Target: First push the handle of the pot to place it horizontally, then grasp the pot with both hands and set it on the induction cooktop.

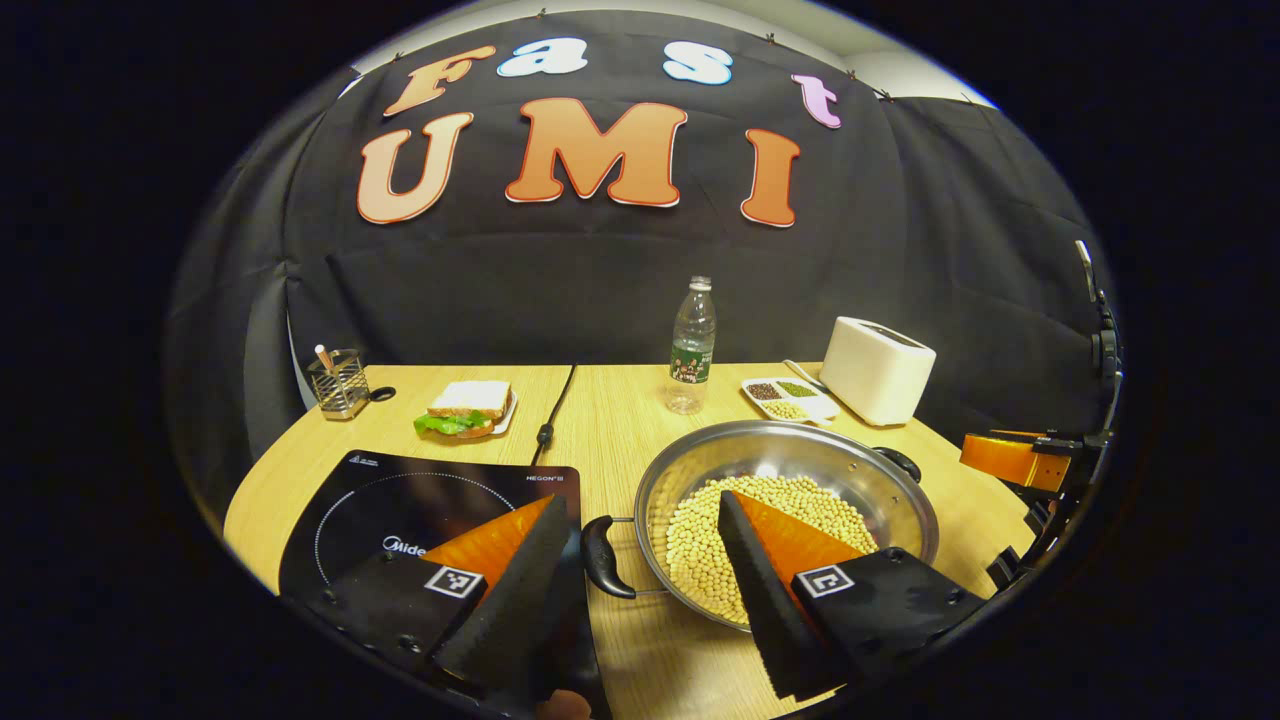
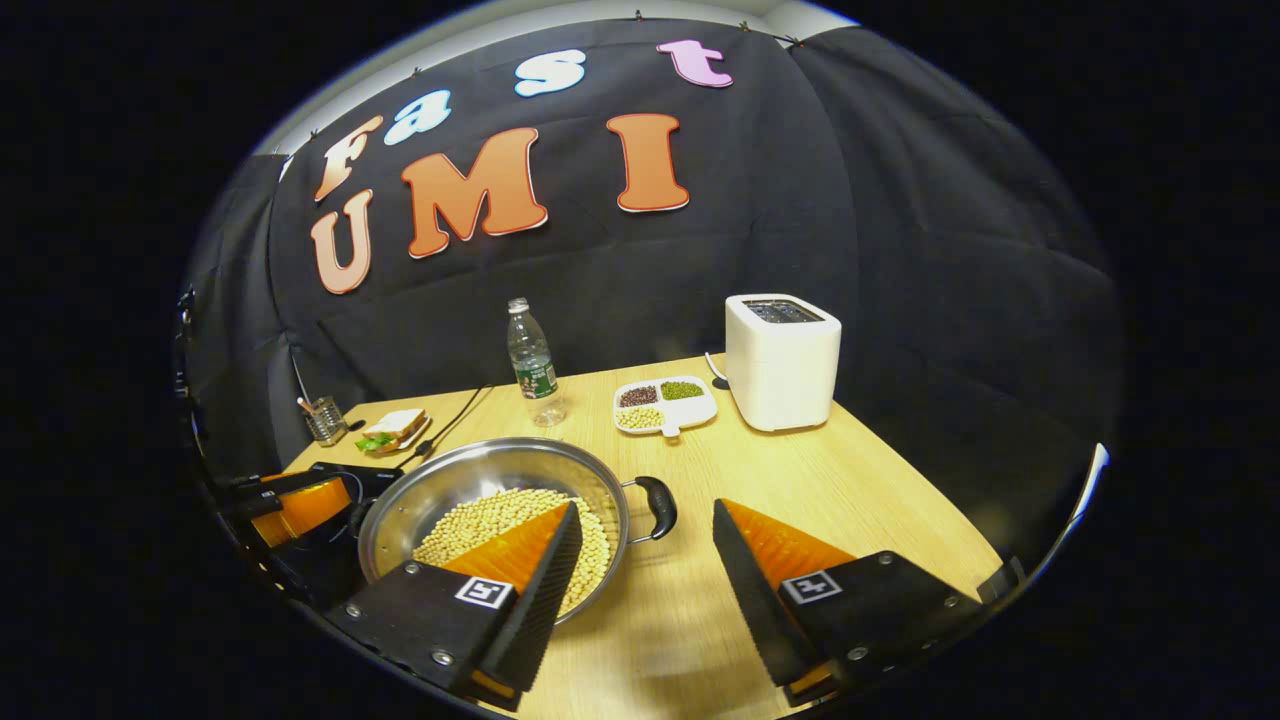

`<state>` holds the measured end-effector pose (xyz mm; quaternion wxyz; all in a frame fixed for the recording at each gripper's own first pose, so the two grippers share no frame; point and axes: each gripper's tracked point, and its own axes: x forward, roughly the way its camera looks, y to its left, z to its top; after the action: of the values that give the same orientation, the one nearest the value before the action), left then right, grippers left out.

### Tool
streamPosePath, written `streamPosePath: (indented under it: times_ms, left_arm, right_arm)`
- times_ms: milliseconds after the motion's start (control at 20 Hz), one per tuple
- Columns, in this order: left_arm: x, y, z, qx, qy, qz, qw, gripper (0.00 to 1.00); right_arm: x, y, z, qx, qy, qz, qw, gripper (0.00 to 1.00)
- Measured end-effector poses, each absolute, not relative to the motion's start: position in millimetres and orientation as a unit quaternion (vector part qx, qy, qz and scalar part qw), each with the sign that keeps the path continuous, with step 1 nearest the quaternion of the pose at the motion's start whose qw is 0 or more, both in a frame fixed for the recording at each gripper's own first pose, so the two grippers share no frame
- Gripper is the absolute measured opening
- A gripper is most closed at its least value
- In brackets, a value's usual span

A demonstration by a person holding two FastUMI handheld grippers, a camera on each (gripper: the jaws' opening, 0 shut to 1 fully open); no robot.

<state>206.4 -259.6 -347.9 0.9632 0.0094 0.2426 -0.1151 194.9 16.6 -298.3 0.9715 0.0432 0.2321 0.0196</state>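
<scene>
A steel pot [image 1: 880,480] with soybeans in it stands on the wooden table, just right of the black induction cooktop [image 1: 400,510]. Its two black handles point left and right. The left gripper [image 1: 638,505] is open, and the pot's left handle [image 1: 605,555] lies in the gap between its fingers; one finger hangs over the cooktop, the other over the beans. In the right gripper view the right gripper [image 2: 645,510] is open astride the pot's right handle [image 2: 655,505], beside the pot [image 2: 470,470]. Neither gripper's fingers press on a handle.
At the back of the table stand a water bottle [image 1: 692,348], a white toaster [image 1: 878,368], a divided dish of beans [image 1: 790,397], a sandwich on a plate [image 1: 465,408] and a wire holder [image 1: 338,382]. The cooktop's cable [image 1: 552,415] runs backward.
</scene>
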Motion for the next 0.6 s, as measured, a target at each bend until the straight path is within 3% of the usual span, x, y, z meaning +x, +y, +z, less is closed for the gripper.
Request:
streamPosePath:
  times_ms: [50,100,600]
  left_arm:
    - [211,-259,-352,0.01,0.244,-0.11,0.963,0.98]
    - [215,-257,-357,0.009,0.247,-0.104,0.963,0.98]
    - [228,-260,-411,-0.014,0.311,-0.091,0.946,0.99]
  right_arm:
    - [202,19,-304,0.043,0.236,0.022,0.971,0.92]
    - [210,20,-310,0.043,0.24,0.022,0.97,0.94]
    - [254,35,-373,0.033,0.3,0.028,0.953,0.95]
